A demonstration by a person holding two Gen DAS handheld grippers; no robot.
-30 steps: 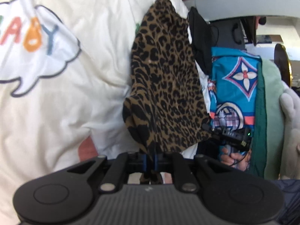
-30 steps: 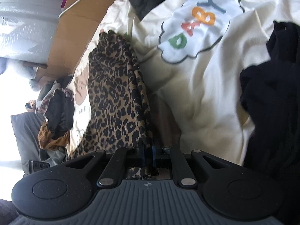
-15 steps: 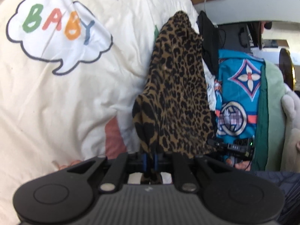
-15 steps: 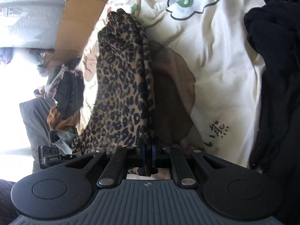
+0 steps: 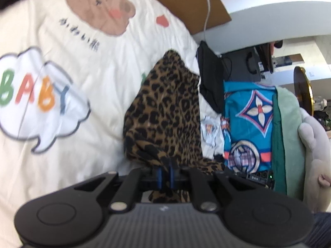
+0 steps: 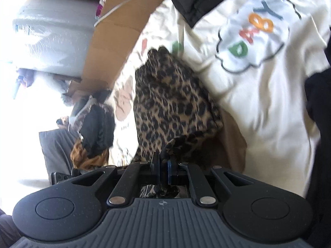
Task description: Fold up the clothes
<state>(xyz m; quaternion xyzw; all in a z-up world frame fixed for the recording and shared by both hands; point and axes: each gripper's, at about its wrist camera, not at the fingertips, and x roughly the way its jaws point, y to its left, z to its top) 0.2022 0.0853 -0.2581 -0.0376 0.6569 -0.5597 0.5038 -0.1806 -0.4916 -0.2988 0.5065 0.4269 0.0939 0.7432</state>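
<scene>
Left wrist view showed the left hand-held gripper (image 5: pixel 165 173) pinching an edge of the leopard-print garment (image 5: pixel 165 111), its blue pads pressed together on the cloth at 6 o'clock. The garment hung bunched toward 12 o'clock, over a cream bedspread (image 5: pixel 82 124) printed with a "BABY" speech bubble (image 5: pixel 39 101) at 9 o'clock and a bear face at 11 o'clock. At 3 o'clock stood a teal patterned cloth (image 5: pixel 248 124) and a green cushion (image 5: pixel 287 134); brown cardboard (image 5: pixel 192 2) lay at 1 o'clock.

Right wrist view showed the right hand-held gripper (image 6: pixel 163 173) likewise clamped on another part of the leopard-print garment (image 6: pixel 171 107), which rose from the pads toward 12 o'clock. The bedspread (image 6: pixel 258 103) filled 2 o'clock, a black garment (image 6: pixel 318 113) sat at 3 o'clock, and a heap of dark clothes (image 6: pixel 95 128) at 9 o'clock.

The step appeared to be lifting the garment by two points to spread it. Next, the hands would likely need to draw apart and lay it flat on the bed.
</scene>
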